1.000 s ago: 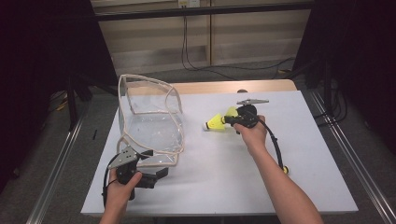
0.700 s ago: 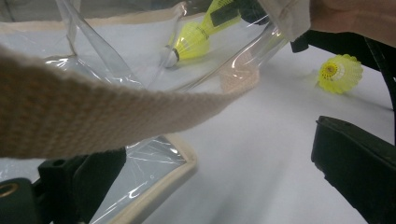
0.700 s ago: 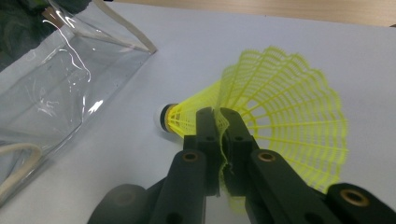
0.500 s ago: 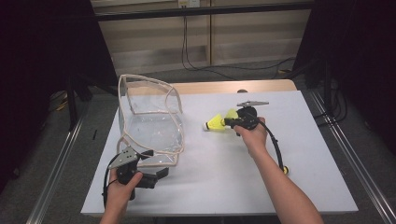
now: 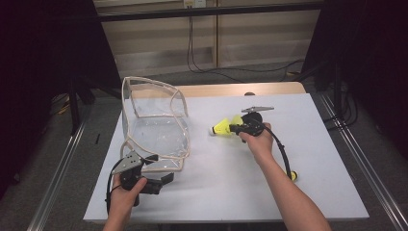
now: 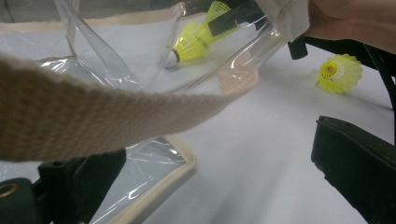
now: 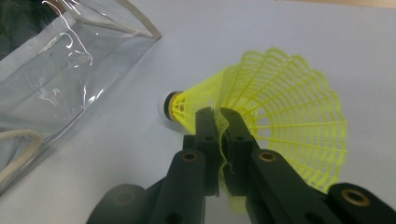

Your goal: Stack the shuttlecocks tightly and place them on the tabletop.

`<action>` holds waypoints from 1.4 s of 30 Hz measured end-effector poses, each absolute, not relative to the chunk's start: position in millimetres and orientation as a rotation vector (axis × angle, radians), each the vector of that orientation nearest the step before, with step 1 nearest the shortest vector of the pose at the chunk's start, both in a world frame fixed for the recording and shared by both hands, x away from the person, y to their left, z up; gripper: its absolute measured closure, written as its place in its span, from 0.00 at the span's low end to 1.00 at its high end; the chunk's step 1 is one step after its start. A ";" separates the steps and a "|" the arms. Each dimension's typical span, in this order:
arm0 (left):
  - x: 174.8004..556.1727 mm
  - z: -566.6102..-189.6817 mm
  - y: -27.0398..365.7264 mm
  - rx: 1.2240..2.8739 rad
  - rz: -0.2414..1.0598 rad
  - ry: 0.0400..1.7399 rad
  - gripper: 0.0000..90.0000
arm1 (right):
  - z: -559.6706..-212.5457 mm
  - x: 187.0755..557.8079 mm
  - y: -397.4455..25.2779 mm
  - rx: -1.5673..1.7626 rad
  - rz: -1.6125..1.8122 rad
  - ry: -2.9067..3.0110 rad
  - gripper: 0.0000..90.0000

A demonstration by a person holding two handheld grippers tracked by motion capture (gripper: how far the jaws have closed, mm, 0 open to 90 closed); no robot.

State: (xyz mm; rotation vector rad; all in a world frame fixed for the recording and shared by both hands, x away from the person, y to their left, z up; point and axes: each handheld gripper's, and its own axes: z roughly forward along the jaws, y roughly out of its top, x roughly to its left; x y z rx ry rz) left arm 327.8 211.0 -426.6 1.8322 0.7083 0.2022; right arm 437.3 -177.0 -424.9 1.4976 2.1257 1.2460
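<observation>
yellow mesh-skirted shuttlecock (image 7: 261,100), white cork tip, skirt pinched.

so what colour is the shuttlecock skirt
Bright yellow mesh skirt on the shuttlecock, with a white tip; clearest in the right gripper view.

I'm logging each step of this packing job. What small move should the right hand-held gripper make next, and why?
Probably carry the shuttlecock left, toward the clear bag. The right hand-held gripper is shut on its yellow skirt, and the bag stands beside it with its top open, the left hand-held gripper at its base.
</observation>
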 end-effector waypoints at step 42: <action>327.5 -426.0 210.2 1.829 0.202 0.704 0.04 | -430.9 433.3 -186.0 1.524 1.165 2.134 0.79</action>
